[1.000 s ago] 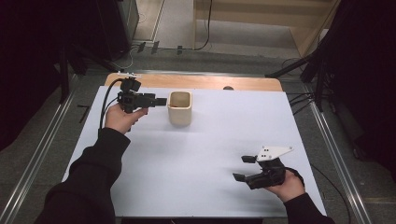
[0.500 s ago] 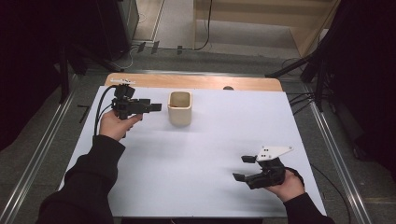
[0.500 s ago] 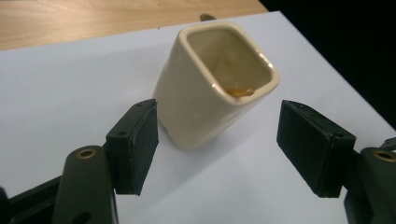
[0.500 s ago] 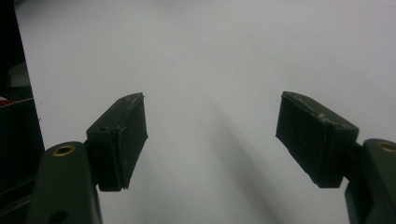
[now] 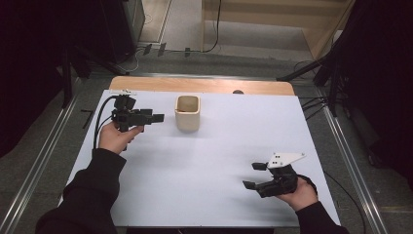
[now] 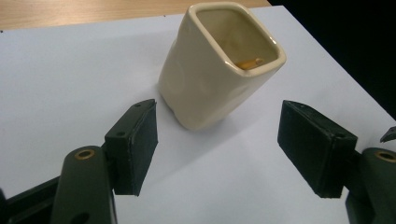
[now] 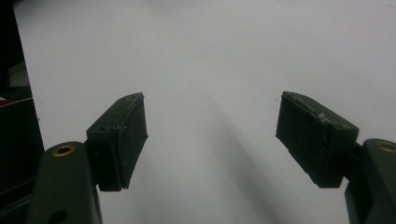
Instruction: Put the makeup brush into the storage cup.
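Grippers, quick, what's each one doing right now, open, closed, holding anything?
Left gripper: open, holding nothing, fingers apart and pointed at the cream cup.
Right gripper: open, holding nothing, over the white table.

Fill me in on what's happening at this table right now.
A person holds a two-jaw gripper in each hand over a white table. The left gripper is open and points at a cream square cup, standing upright just ahead of its jaws and not touching them. Something small and orange-brown lies inside the cup; what it is I cannot tell. The right gripper is open too, near the table's front right, with nothing between its jaws.
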`<state>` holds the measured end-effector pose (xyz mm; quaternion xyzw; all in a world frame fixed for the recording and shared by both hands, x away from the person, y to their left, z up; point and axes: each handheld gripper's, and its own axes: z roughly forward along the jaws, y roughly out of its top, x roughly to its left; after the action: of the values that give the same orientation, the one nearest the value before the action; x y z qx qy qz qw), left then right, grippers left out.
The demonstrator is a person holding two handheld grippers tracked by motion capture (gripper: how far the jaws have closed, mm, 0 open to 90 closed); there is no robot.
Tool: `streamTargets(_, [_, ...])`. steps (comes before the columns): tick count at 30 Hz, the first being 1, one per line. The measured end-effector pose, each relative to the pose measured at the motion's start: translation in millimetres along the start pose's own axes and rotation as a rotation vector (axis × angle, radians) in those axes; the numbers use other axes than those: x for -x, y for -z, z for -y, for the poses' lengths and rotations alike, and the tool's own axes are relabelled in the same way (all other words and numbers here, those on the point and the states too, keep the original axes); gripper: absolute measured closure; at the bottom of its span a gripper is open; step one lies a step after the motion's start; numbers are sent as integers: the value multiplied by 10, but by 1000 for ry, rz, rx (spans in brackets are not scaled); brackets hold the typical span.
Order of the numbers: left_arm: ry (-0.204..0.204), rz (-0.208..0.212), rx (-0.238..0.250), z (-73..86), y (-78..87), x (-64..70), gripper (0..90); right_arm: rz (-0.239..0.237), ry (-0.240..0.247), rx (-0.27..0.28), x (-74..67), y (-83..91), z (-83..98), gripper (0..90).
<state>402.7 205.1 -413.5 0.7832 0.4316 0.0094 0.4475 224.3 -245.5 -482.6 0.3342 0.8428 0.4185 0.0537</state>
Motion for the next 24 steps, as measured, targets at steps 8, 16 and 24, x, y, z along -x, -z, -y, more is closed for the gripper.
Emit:
streamTargets(8, [-9, -7, 9, 126, 63, 25, 294, 1, -5, -3, 0, 2, 0, 255])
streamTargets(16, [-19, -2, -4, 248, 104, 64, 293, -4, -1, -6, -10, -5, -2, 254])
streamTargets(24, [-32, -3, -15, 342, 136, 94, 294, -5, -1, -7, -11, -3, -2, 254])
